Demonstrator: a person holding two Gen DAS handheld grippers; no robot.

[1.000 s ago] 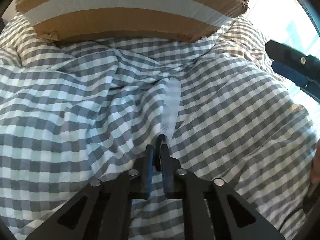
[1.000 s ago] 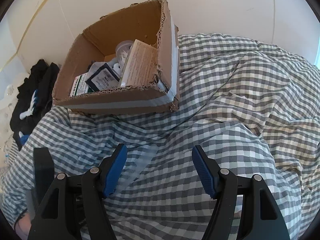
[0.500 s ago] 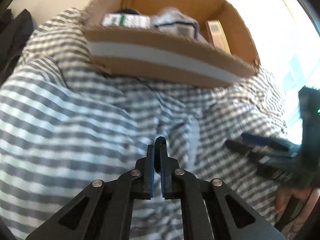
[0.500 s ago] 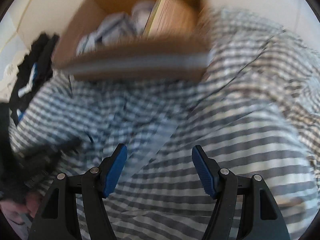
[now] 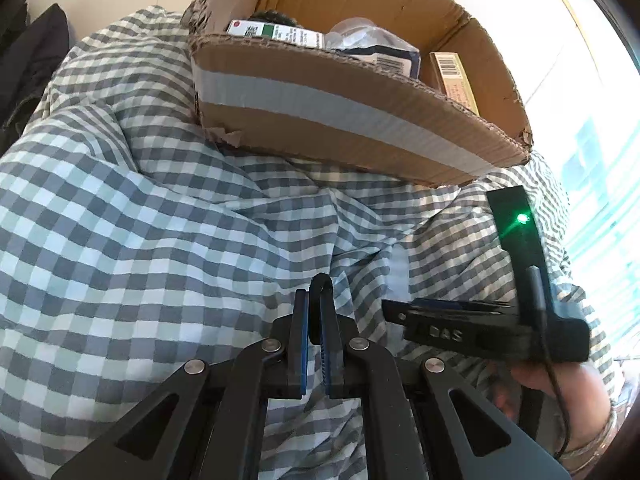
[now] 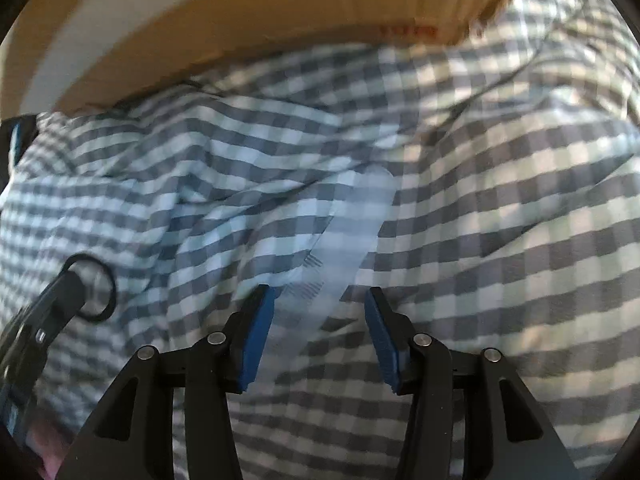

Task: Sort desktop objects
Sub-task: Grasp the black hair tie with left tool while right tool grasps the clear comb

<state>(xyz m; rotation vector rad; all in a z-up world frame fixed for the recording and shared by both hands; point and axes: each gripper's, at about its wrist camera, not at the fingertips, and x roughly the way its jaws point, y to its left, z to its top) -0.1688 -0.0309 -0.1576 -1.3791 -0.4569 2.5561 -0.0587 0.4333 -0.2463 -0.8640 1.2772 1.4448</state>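
Observation:
My left gripper [image 5: 316,304] is shut on a thin black ring [image 5: 321,280], held above the checked bedding; in the right wrist view the ring [image 6: 105,280] hangs from its tip at the left. My right gripper [image 6: 320,312] is open and low over a clear plastic strip [image 6: 352,220] lying on the bedding; the strip's near end lies between the fingers. It also shows in the left wrist view [image 5: 400,268], beside my right gripper [image 5: 394,308]. A cardboard box [image 5: 360,120] with a grey tape band stands behind, with several packets inside.
The grey and white checked bedding [image 5: 140,220] is rumpled, with folds around the strip. Dark clothing [image 5: 28,60] lies at the far left. The box's front wall [image 6: 200,20] is close ahead of my right gripper. A bright window is at the right.
My left gripper has lifted the ring and tilted up, so the box's inside shows. My right gripper has moved forward and down to the clear strip, nearer the box.

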